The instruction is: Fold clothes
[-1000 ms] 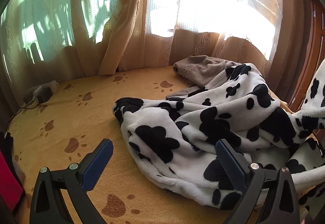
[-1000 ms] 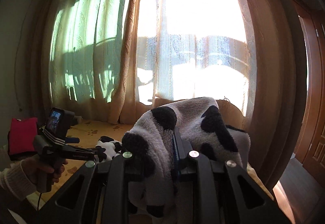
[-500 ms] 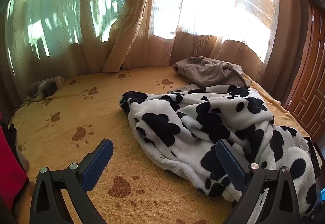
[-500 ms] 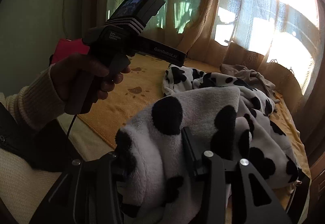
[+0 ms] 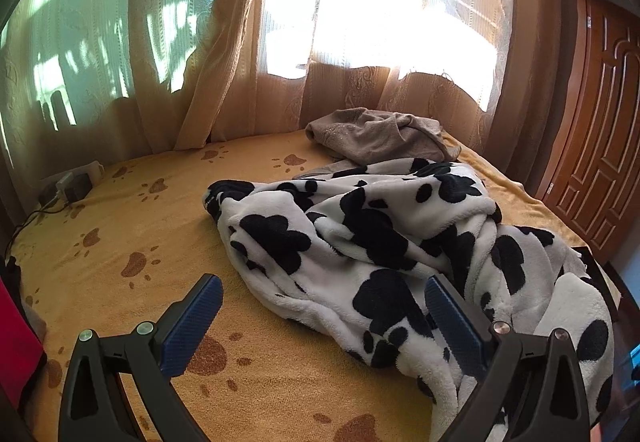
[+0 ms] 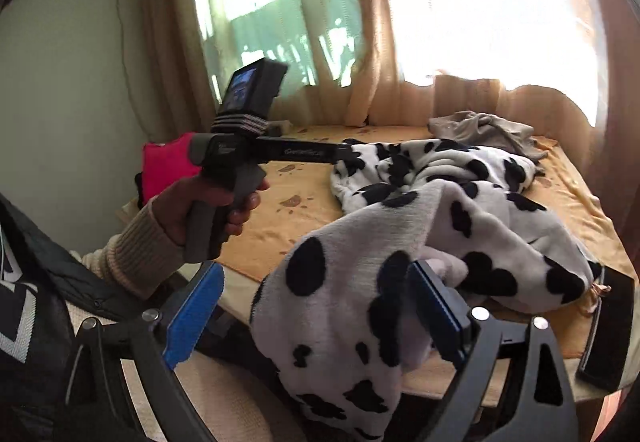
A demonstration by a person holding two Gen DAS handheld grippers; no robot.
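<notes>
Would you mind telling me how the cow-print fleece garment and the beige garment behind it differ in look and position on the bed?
The cow-print fleece garment is white with black patches; the beige garment is plain. The fleece sprawls across the near side, one end hanging off the edge between the opening right gripper's jaws; the beige one sits bunched by the curtain. The fleece looks much bulkier. Both are crumpled and unfolded.

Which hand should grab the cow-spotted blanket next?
Right, probably. The right gripper has the cow-spotted blanket draped between its opening jaws, so closing would catch it. The left gripper is open with only the blanket's edge by one finger and bare bed cover between.
</notes>
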